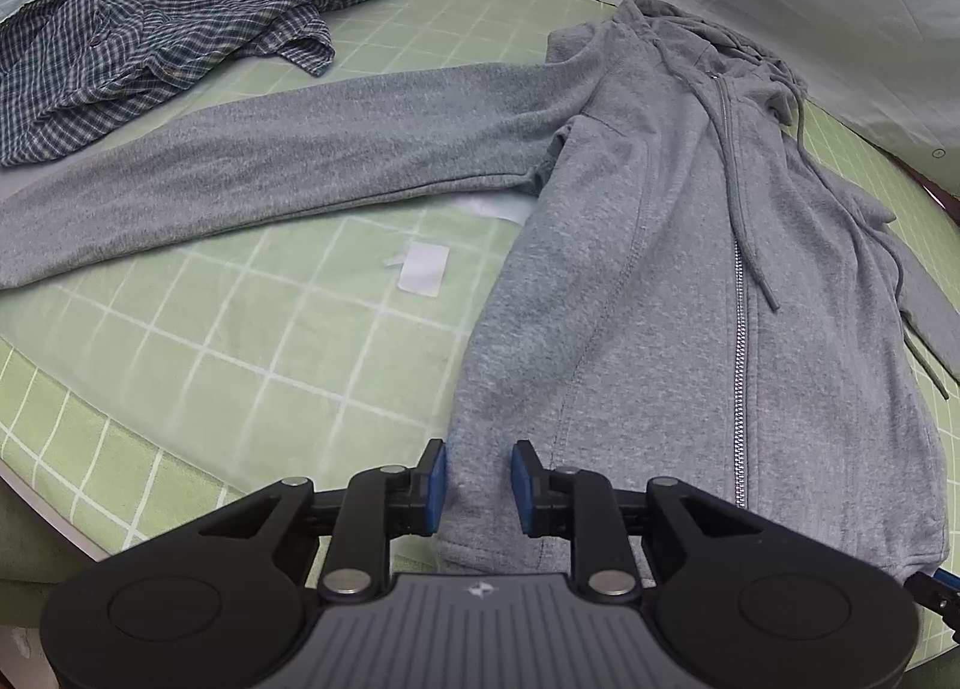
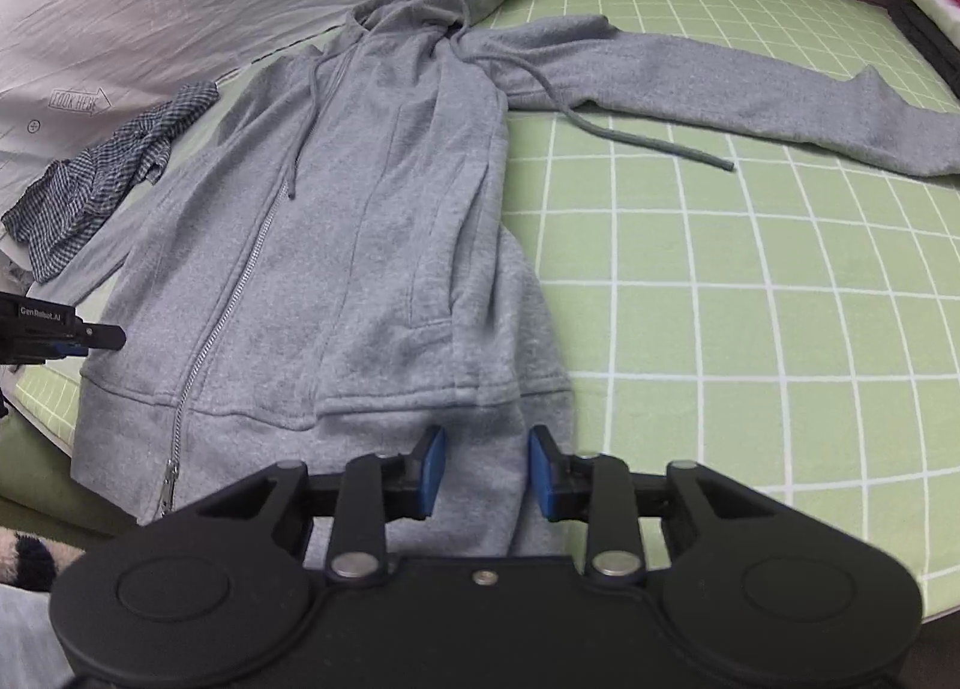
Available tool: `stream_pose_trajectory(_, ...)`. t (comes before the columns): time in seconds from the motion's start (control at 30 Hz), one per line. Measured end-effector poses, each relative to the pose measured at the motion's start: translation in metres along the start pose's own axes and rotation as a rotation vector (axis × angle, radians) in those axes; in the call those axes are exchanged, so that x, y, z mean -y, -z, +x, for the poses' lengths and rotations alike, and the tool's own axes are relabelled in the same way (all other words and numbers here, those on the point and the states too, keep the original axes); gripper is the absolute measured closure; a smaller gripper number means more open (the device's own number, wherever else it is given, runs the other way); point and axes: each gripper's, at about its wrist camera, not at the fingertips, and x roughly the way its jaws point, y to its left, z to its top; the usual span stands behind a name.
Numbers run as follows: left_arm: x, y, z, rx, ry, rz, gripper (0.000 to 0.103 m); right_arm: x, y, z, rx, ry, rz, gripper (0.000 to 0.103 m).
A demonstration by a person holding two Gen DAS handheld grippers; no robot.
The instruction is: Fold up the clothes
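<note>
A: Far left, a checked shirt [image 1: 150, 47] lies crumpled on the green gridded mat [image 1: 240, 341], with a white label [image 1: 423, 267] on the mat's bare part. Next comes the grey hoodie [image 1: 648, 245], spread flat and zipped, one sleeve [image 1: 270, 161] stretched out toward the shirt.

B: And the grippers?

A: The left hand-held gripper [image 1: 478, 479] sits at the hem's left corner, jaws parted, cloth between the pads but not pinched. The right hand-held gripper [image 2: 487, 470] is at the hem's other end, likewise unclenched over the fabric.

B: What could go wrong?

A: If either closes on only the top layer, I'd expect the front to lift alone and the fold to bunch. The loose drawstring [image 2: 636, 140] could also drag or tuck inside.
</note>
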Motion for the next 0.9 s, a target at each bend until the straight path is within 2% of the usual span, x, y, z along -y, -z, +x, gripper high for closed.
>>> stream_pose_trajectory(0.03, -0.001, 0.000, 0.000, 0.000, 0.003, -0.001, 0.077, 0.001, 0.000, -0.002, 0.006, -0.030, 0.015, 0.098)
stream_pose_trajectory(0.1, -0.003, 0.000, 0.001, -0.001, 0.009, -0.002, 0.077, 0.008, 0.000, -0.018, 0.059, -0.155, 0.086, 0.099)
stream_pose_trajectory(0.17, -0.005, 0.000, 0.002, -0.002, 0.014, -0.005, 0.076, 0.024, 0.000, -0.044, 0.172, -0.387, 0.250, 0.099)
stream_pose_trajectory(0.23, -0.007, 0.002, 0.003, -0.007, 0.019, -0.012, 0.076, 0.038, 0.003, -0.061, 0.259, -0.496, 0.366, 0.099)
stream_pose_trajectory(0.3, -0.009, 0.003, 0.005, -0.013, 0.026, -0.018, 0.076, 0.045, 0.007, -0.062, 0.241, -0.404, 0.376, 0.099)
stream_pose_trajectory(0.43, -0.007, 0.005, 0.009, -0.032, 0.048, -0.011, 0.068, 0.063, 0.025, -0.025, 0.062, -0.166, 0.438, 0.099)
stream_pose_trajectory(0.5, -0.003, 0.007, 0.011, -0.034, 0.032, 0.016, 0.067, 0.059, 0.030, -0.016, 0.040, -0.137, 0.433, 0.099)
stream_pose_trajectory(0.63, 0.002, 0.009, 0.011, -0.033, -0.009, 0.052, 0.053, 0.041, 0.021, -0.020, 0.035, -0.086, 0.330, 0.099)
stream_pose_trajectory(0.7, 0.000, 0.009, 0.012, -0.039, -0.012, 0.047, 0.051, 0.037, 0.016, -0.014, 0.004, -0.049, 0.284, 0.097)
stream_pose_trajectory(0.83, 0.004, 0.007, 0.007, -0.030, -0.051, 0.052, 0.039, 0.041, 0.009, -0.019, 0.007, -0.025, 0.264, 0.069)
stream_pose_trajectory(0.9, 0.007, 0.005, 0.004, -0.016, -0.070, 0.053, 0.037, 0.049, 0.004, -0.025, 0.036, -0.018, 0.275, 0.060)
